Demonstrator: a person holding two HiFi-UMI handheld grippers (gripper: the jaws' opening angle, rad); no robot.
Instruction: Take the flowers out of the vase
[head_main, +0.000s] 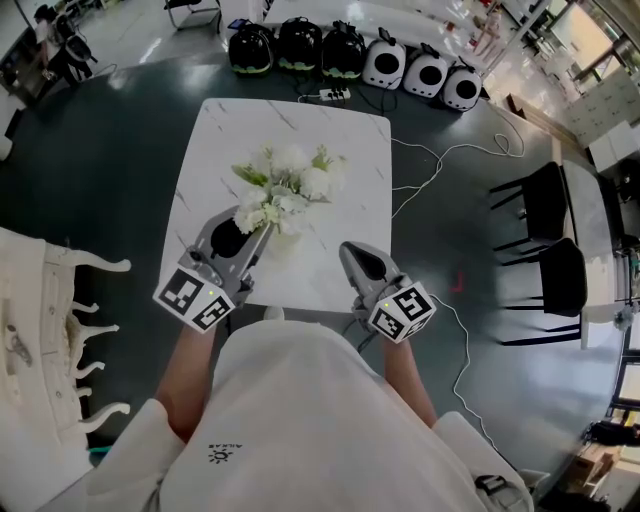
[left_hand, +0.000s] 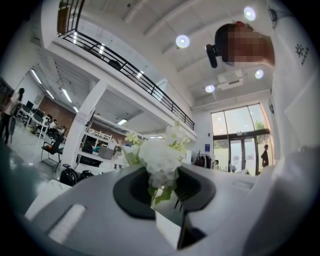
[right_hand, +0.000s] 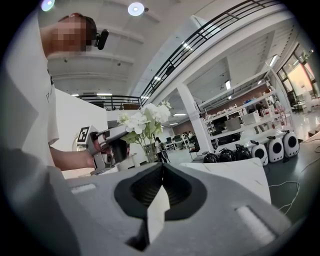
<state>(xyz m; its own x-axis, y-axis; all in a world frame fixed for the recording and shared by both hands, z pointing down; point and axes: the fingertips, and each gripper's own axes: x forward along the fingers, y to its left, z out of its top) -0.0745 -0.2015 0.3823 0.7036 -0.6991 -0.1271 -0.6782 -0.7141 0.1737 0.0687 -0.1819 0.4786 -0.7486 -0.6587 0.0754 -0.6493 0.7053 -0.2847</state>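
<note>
A bunch of white flowers (head_main: 285, 188) with green leaves stands over the middle of the white marble table (head_main: 345, 160). My left gripper (head_main: 262, 236) reaches in from the front left and is shut on the green stems just under the blooms. The left gripper view has the flowers (left_hand: 160, 155) rising from between its jaws. In the right gripper view the flowers (right_hand: 145, 117) and left gripper (right_hand: 122, 146) appear ahead, with the stems running down into what looks like a clear vase (right_hand: 150, 154), only faintly visible. My right gripper (head_main: 352, 252) hovers at the table's front edge, jaws (right_hand: 161, 172) together and empty.
Two black chairs (head_main: 545, 230) stand beside another table to the right. A row of black and white rounded devices (head_main: 345, 52) and a power strip (head_main: 333, 95) lie on the floor beyond the table, with cables (head_main: 440, 160) trailing right. A white rack (head_main: 60, 330) stands at my left.
</note>
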